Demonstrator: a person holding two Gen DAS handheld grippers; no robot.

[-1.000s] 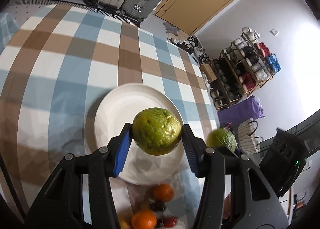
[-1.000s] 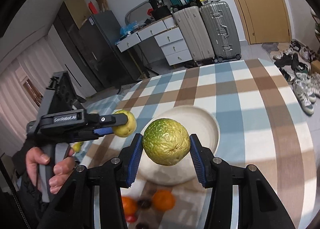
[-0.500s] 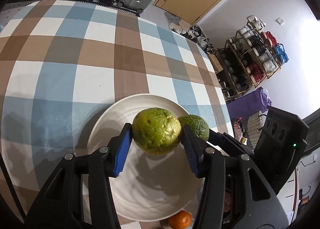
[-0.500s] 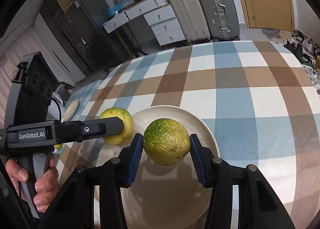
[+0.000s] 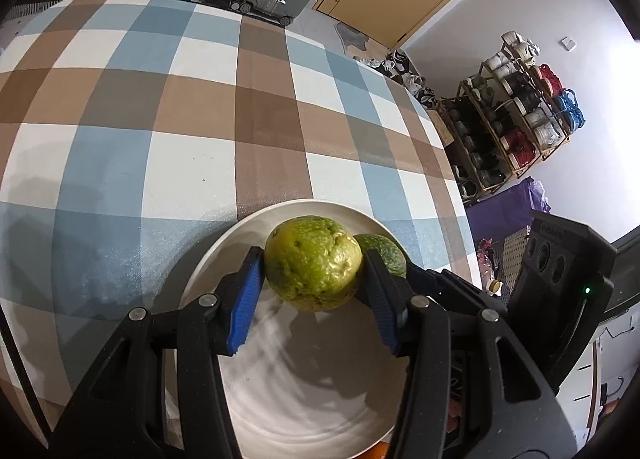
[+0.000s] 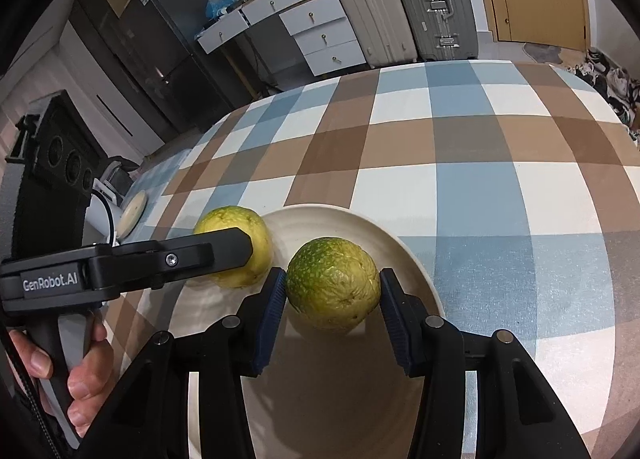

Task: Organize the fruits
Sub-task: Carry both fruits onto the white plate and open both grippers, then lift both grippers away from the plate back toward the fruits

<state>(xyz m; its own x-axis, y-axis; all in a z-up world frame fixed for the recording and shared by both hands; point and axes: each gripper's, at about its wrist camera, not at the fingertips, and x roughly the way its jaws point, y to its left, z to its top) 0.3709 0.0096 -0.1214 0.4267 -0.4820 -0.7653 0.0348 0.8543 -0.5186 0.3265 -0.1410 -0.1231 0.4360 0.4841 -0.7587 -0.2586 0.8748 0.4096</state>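
Holding one round, bumpy yellow-green fruit [image 5: 312,263] in our left claw [image 5: 312,279] and a greener one [image 6: 333,283] in our right claw [image 6: 333,299], both over the cream ceramic plate [image 6: 416,259], we judge them firm, moderately heavy, best pinched across the middle.

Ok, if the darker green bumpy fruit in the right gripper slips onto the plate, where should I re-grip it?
Grip the darker green bumpy fruit across its widest middle, as the right gripper holds it now. Come from above or the plate's open right side: the yellower green fruit and left gripper crowd its left above the cream round plate.
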